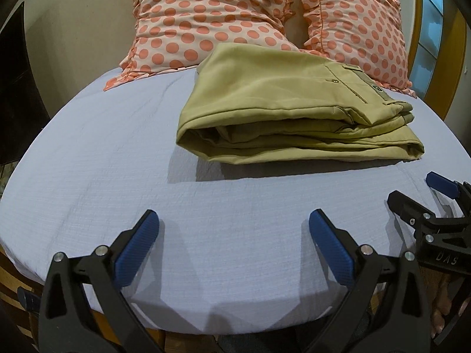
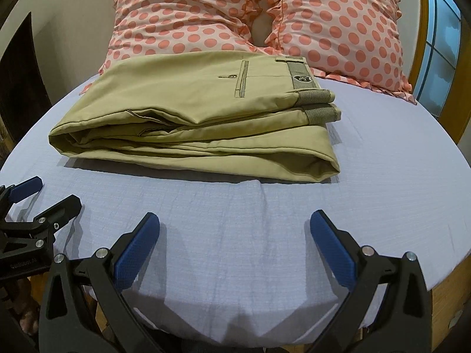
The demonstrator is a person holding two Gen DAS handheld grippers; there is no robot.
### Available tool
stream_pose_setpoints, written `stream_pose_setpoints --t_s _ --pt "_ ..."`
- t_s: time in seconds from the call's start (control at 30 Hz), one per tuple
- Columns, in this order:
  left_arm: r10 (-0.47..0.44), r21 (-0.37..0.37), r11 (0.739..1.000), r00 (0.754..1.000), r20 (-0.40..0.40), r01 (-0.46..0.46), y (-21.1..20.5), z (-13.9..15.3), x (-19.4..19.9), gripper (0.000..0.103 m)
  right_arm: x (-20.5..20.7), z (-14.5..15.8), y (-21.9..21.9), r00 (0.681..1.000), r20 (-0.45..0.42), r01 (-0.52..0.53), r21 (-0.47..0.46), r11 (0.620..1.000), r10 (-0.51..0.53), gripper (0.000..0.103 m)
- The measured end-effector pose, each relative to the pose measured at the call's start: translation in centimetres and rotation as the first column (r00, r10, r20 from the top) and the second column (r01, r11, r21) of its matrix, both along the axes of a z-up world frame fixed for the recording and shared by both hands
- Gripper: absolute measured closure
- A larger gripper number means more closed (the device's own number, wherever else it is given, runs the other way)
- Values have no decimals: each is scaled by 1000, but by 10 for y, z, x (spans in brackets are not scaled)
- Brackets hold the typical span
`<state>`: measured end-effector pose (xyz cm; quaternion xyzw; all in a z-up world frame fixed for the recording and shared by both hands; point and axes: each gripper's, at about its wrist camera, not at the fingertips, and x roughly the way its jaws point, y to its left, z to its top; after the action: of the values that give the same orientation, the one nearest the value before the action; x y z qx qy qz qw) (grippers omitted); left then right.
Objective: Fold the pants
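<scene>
Right-wrist view shows the folded pants (image 2: 188,117) at frame centre, long axis left to right, ahead of the wide, empty right gripper (image 2: 235,236), nearer than the equally wide left gripper (image 1: 234,236).

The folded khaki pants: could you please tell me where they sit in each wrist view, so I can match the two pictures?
Left wrist view: the folded khaki pants lie right of centre in the upper half, on the blue sheet, waistband to the right.
Right wrist view: the pants lie left of centre, waistband to the right.
Shared landmark: the polka-dot pillows behind the pants.
</scene>
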<state>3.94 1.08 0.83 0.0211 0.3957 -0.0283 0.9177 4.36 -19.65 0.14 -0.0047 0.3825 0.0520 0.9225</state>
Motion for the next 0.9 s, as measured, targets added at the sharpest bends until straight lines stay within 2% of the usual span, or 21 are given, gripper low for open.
stream_pose_setpoints --t_s 0.9 --pt "4 -5 1000 1000 2 -4 0 0 0 2 1 0 2 1000 0 5 0 1000 -5 1"
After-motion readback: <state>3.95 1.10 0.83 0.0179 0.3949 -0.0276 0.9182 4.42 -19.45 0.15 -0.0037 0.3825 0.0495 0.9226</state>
